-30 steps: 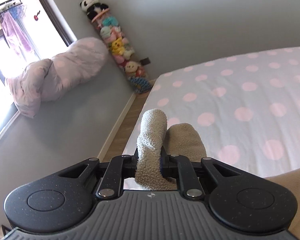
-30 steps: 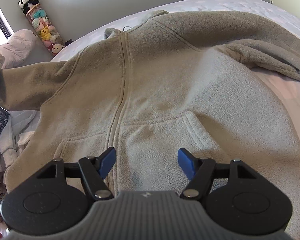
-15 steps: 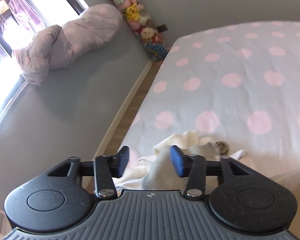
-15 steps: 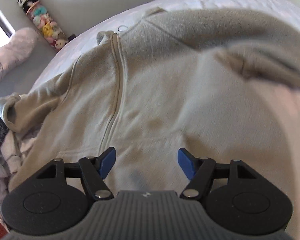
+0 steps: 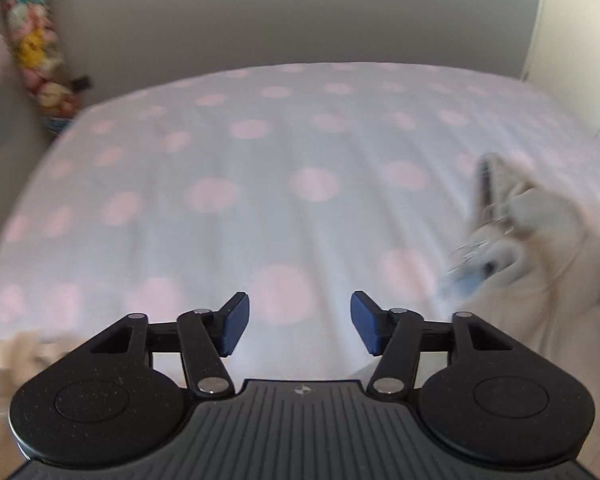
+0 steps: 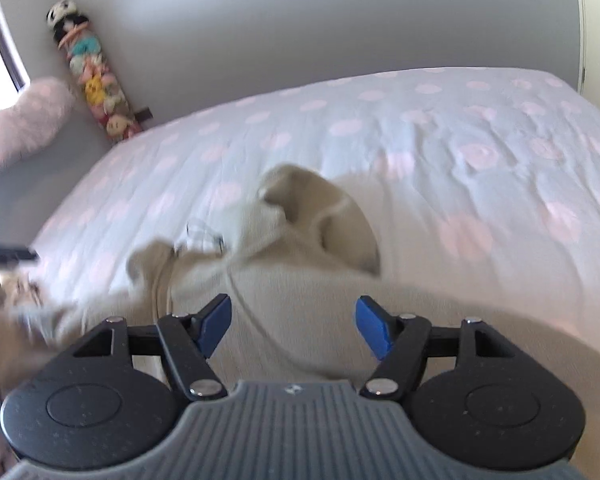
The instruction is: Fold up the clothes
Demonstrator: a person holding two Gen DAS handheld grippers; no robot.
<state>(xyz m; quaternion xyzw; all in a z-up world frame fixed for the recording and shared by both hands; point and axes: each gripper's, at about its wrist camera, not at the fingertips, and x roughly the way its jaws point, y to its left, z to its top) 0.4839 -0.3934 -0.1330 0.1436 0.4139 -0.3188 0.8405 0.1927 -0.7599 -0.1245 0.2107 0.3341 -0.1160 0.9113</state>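
A beige fleece hoodie (image 6: 300, 240) lies on the polka-dot bed (image 6: 460, 128), its hood end pointing to the far side. My right gripper (image 6: 294, 330) is open and empty just above the hoodie's upper body. My left gripper (image 5: 300, 326) is open and empty over the bare sheet (image 5: 260, 200). In the left wrist view the hoodie (image 5: 548, 280) shows blurred at the right edge, with the other gripper blurred over it. A bit of beige cloth (image 5: 16, 356) shows at the lower left.
A hanging column of plush toys (image 6: 92, 76) stands in the far left corner by the grey wall. A pink dotted duvet bundle (image 6: 24, 124) lies on the window ledge at the left. More crumpled clothes (image 6: 4, 312) sit at the bed's left edge.
My left gripper let go of the hoodie sleeve, opened wide and swung right over the bare sheet. My right gripper moved up from the pocket area towards the hood.
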